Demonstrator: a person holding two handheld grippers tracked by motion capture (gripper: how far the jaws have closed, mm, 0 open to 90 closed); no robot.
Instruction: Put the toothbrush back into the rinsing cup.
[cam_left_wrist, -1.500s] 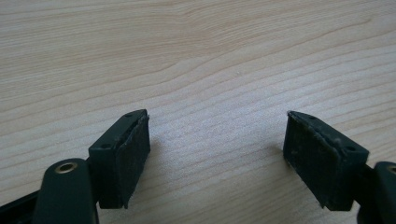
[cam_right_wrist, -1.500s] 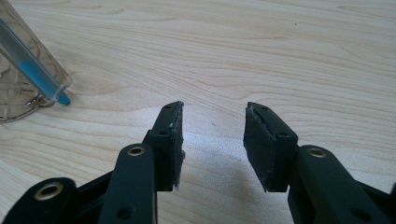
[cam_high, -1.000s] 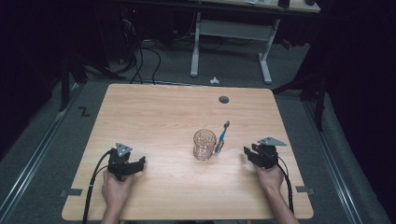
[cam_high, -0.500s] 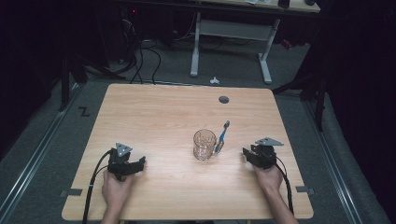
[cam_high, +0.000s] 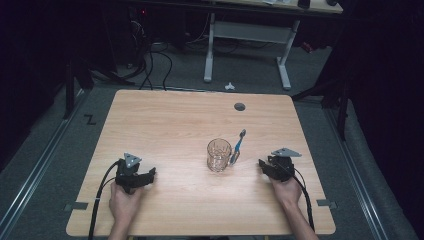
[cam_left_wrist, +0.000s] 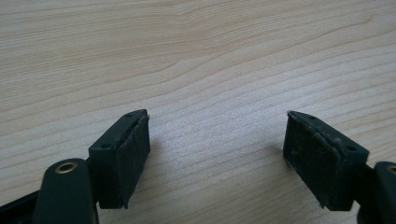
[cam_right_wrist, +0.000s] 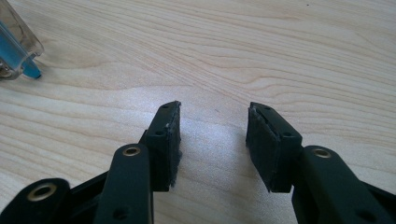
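Observation:
A clear glass mug (cam_high: 219, 154) stands upright near the middle of the wooden table (cam_high: 165, 120). A blue toothbrush (cam_high: 239, 143) lies on the table just right of the mug, its head pointing away from me. My left gripper (cam_high: 150, 174) rests on the table at the front left, jaws wide open over bare wood (cam_left_wrist: 217, 135). My right gripper (cam_high: 261, 164) rests at the front right, a short way right of the mug, open with nothing between its pads (cam_right_wrist: 212, 126). The mug's base and the toothbrush handle end (cam_right_wrist: 18, 56) show at the top left of the right gripper view.
A dark round grommet (cam_high: 239, 106) sits near the table's far edge. Behind the table are a white desk frame (cam_high: 247, 35), cables on the grey floor and a small white object (cam_high: 229, 86).

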